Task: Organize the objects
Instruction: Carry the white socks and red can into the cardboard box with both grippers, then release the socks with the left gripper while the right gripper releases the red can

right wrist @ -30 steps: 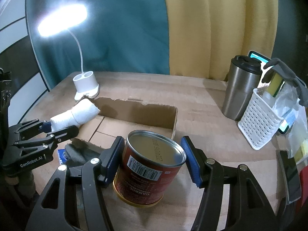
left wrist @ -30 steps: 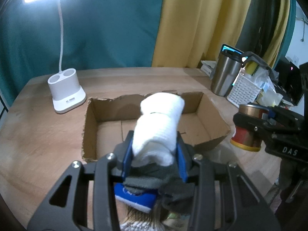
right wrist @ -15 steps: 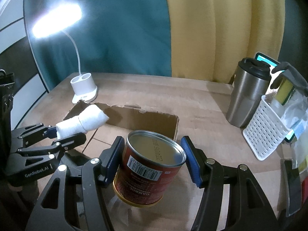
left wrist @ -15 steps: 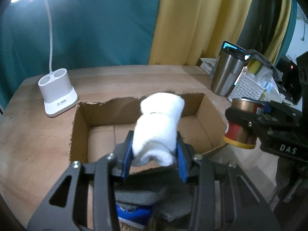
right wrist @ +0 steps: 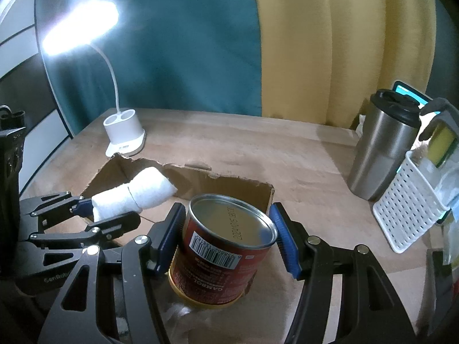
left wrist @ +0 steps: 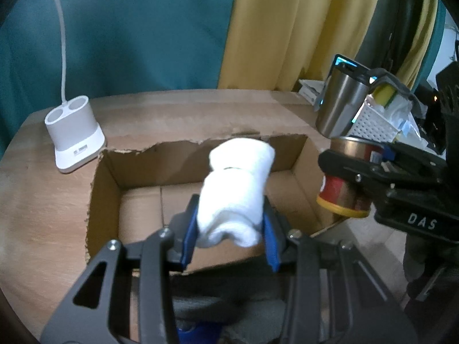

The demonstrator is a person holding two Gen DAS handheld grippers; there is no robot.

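Observation:
My left gripper (left wrist: 231,236) is shut on a rolled white towel (left wrist: 236,192) and holds it above the near side of an open cardboard box (left wrist: 106,189). The towel also shows in the right wrist view (right wrist: 134,193), over the box's left part (right wrist: 200,180). My right gripper (right wrist: 226,240) is shut on a red tin can (right wrist: 223,249) with a silver lid, held just off the box's right near corner. The can and right gripper show in the left wrist view (left wrist: 348,183) at the right.
A white lamp base (left wrist: 74,134) stands left of the box, its lit head (right wrist: 80,25) above. A steel tumbler (right wrist: 381,149) and a white perforated basket (right wrist: 407,206) stand at the right. Grey cloth (left wrist: 218,306) and a blue item (left wrist: 198,332) lie under my left gripper.
Both grippers have moved forward toward the box with their loads. The towel now hangs over the box's inside, and the can is closer to its right corner.

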